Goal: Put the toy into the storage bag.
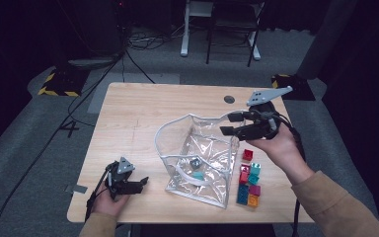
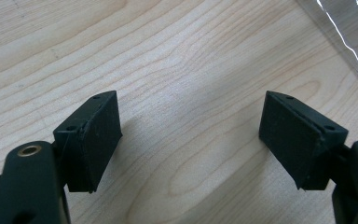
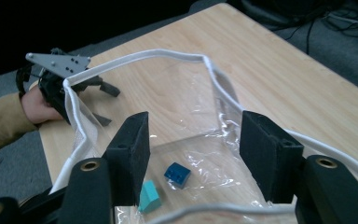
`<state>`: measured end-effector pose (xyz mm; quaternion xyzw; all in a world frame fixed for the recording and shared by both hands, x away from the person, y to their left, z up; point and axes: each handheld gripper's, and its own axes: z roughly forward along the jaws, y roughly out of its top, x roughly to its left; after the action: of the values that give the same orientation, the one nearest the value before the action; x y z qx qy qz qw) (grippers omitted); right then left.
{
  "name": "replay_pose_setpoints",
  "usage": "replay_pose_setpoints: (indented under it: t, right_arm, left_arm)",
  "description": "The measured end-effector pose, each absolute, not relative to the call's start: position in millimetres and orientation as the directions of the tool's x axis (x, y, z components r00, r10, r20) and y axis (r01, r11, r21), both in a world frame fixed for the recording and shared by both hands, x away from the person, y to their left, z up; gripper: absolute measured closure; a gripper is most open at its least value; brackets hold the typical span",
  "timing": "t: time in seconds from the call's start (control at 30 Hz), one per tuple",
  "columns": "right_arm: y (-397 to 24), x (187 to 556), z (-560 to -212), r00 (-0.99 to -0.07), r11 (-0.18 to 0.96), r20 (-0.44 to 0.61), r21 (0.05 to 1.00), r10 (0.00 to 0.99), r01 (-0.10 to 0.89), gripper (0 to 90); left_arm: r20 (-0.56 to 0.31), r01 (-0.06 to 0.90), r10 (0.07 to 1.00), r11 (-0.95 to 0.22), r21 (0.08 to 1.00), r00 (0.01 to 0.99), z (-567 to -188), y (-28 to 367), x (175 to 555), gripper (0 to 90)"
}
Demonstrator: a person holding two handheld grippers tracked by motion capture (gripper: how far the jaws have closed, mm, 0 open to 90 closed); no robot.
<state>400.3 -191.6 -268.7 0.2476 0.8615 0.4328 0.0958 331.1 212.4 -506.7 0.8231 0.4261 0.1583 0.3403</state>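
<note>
A clear plastic bag with a white rim stands open on the middle of the wooden table. Inside it on the bottom lie a dark blue brick and a teal brick. My right gripper hovers over the bag's right rim, pointing left, open with nothing between its pads. My left gripper rests at the table's front left, open over bare wood, apart from the bag.
Several loose coloured bricks lie in a cluster on the table right of the bag, below my right hand. A round cable hole sits near the table's far edge. Cables and stands are on the floor beyond.
</note>
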Motion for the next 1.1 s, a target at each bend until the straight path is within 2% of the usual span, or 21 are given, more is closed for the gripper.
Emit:
replay_pose_setpoints:
  t: [0.53,1.1]
  right_arm:
    - [-268.0,394.1,-282.4,-0.766,0.394,0.044,0.837,0.642,0.378,44.7]
    - [-299.6,408.6,-357.3,-0.667,0.341,0.096,0.8,0.739,0.493,44.7]
  left_arm:
    - [-0.03,0.594,0.809,-0.405,0.695,0.587,-506.6,212.4,331.0,21.3]
    - [-0.029,0.594,0.81,-0.405,0.695,0.586,-506.7,212.4,331.0,21.2]
